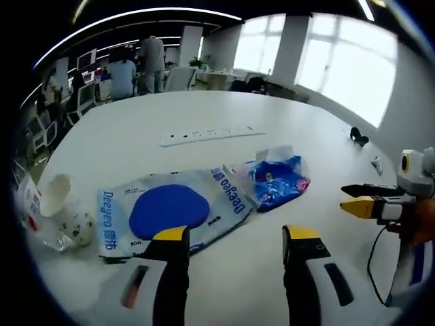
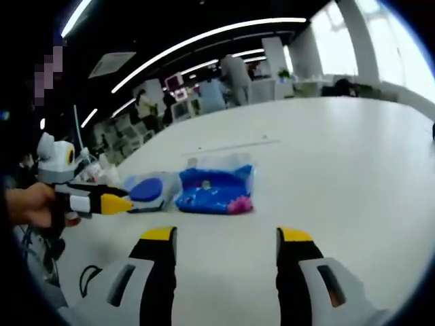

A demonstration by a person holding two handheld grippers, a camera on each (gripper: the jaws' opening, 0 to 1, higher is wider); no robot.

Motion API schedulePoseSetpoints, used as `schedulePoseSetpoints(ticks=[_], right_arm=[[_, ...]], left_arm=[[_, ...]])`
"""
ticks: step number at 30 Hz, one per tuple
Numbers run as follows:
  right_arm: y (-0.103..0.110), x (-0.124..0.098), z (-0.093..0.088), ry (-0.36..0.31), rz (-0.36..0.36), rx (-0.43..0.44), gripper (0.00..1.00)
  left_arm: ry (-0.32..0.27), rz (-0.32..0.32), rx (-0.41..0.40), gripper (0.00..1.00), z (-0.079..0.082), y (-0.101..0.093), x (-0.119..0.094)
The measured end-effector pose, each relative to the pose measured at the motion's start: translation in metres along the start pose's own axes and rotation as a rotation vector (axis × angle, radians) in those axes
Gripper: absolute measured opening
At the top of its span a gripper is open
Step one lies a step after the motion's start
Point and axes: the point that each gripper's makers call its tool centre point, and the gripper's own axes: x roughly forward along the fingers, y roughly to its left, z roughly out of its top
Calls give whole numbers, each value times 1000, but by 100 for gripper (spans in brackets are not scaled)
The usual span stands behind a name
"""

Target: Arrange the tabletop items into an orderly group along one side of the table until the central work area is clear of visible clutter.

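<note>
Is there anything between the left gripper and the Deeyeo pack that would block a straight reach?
Nothing visible does. In the left gripper view the left gripper is open just short of the Deeyeo pack, with bare table between. The blue snack bag touches the pack's far right end, and the paper cup stands off to its left.

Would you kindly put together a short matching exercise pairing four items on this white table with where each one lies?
Items:
1. power strip
2. paper cup
3. wipes pack with the blue oval
4. small blue bag

Places, in the left gripper view:
A. beyond the packs, farther up the table
B. tipped over at the left edge
C. just ahead of the left jaw
D. immediately right of the wipes pack

Pairs: 1-A, 2-B, 3-C, 4-D
</note>
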Motion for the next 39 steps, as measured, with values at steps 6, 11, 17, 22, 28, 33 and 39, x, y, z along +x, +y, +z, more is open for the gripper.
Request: schedulePoseSetpoints(ticks=[6,11,17,22,28,33,39], right_arm=[[10,-8,-1,-16,10,-4,64],[19,-15,-8,-6,32,-19,70],[29,-22,-14,-7,47,2,77],[39,-27,-18,-2,69,-4,85],[51,-29,-21,0,85,1,88],[59,-33,-22,-1,98,2,88],[63,-36,-23,-3,105,10,88]], left_arm=[[-12,5,-18,59,-3,-1,-9],[-32,-33,-45,63,-5,-6,-17],[-39,-31,-54,66,-12,-1,-32],[-66,-31,-49,71,-13,-1,-49],[-75,-24,-78,73,-22,6,-66],[-83,-18,-84,75,-25,8,-77],[-96,-20,-69,83,-29,4,-92]])
